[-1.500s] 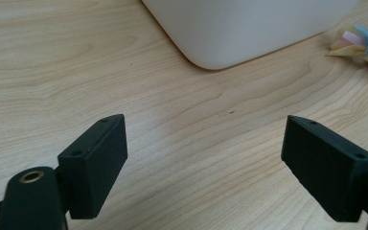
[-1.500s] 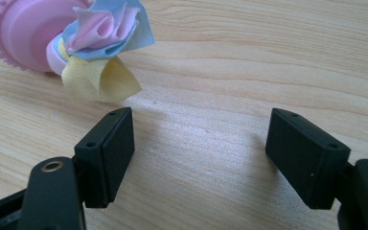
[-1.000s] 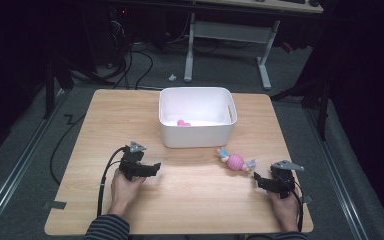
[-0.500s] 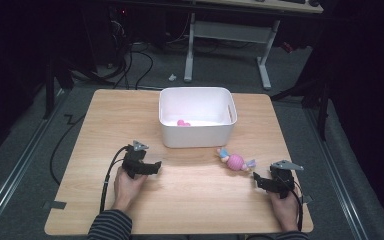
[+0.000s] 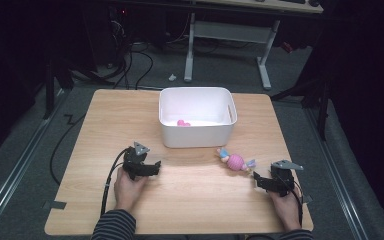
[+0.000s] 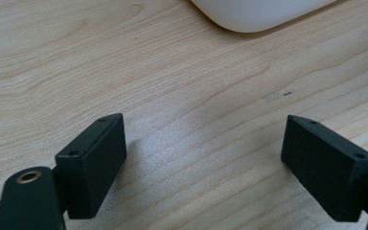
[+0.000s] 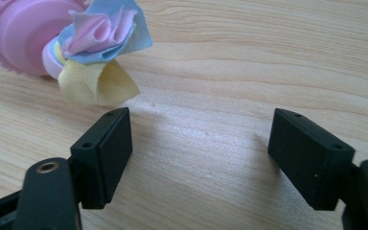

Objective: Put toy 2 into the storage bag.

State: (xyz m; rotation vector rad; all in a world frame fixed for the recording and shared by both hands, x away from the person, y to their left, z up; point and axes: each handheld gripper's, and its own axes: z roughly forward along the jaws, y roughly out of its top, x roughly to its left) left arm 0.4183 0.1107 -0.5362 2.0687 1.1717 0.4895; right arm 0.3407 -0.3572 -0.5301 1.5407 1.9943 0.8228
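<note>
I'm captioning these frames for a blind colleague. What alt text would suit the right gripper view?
The right gripper, its two black jaws wide apart and holding nothing, rests low over a pale wooden table. Just beyond its left jaw lies a pink toy with blue, pink and yellow fabric frills.

pale grained wood table point(image 6: 124, 72), smooth white plastic bin point(image 5: 198, 131), matt black tongs point(image 7: 199, 158)

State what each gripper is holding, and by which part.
Nothing is held. The left gripper is open over bare table near the white bin. The right gripper is open too, with the pink toy lying just ahead of it.
</note>
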